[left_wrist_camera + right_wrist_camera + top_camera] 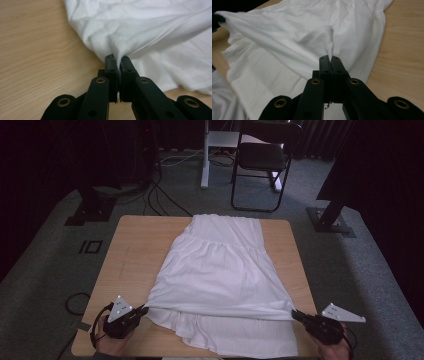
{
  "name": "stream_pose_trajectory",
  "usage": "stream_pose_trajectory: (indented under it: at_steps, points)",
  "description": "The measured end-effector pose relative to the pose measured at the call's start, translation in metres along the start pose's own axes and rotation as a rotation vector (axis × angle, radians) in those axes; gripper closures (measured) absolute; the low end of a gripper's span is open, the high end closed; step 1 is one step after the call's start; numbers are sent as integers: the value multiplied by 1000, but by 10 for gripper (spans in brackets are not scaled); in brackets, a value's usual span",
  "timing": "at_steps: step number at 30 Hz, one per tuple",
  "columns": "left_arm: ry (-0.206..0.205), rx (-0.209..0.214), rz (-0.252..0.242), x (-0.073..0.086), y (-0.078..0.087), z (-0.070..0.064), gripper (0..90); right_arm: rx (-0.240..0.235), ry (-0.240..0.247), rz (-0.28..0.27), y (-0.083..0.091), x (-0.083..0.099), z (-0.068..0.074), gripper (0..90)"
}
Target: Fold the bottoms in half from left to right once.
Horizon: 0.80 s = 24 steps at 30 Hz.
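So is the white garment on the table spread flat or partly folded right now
Partly folded. The left gripper and right gripper pinch the white garment, holding a creased fold above its bottom layer.

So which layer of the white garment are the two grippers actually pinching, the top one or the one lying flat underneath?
The top layer: the left gripper and right gripper pull its edge taut between them, while the bottom layer lies flat on the table, sticking out nearer the person.
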<state>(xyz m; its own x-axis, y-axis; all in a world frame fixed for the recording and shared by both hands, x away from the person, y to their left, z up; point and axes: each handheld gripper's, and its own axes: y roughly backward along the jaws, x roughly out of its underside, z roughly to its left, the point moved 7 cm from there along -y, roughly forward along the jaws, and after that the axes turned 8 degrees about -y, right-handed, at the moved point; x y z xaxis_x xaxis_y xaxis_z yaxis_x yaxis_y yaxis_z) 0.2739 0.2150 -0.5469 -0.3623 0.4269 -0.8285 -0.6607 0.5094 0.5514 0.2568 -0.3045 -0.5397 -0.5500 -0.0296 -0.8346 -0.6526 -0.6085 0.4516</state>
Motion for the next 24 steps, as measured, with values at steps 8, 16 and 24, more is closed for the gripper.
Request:
stream_pose_trajectory:
  at_steps: [8, 16, 24]
  points:
    - [26, -22, -43, 3, 14, 2, 544, 2, 11, 124, 4, 51, -12, 674]
    - [61, -61, -21, -6, -11, 23, 460, 5, -18, 37, 17, 33, -25, 480]
    - [68, -58, 12, -43, -73, 52, 427, 106, -29, 47, -58, -22, -48, 485]
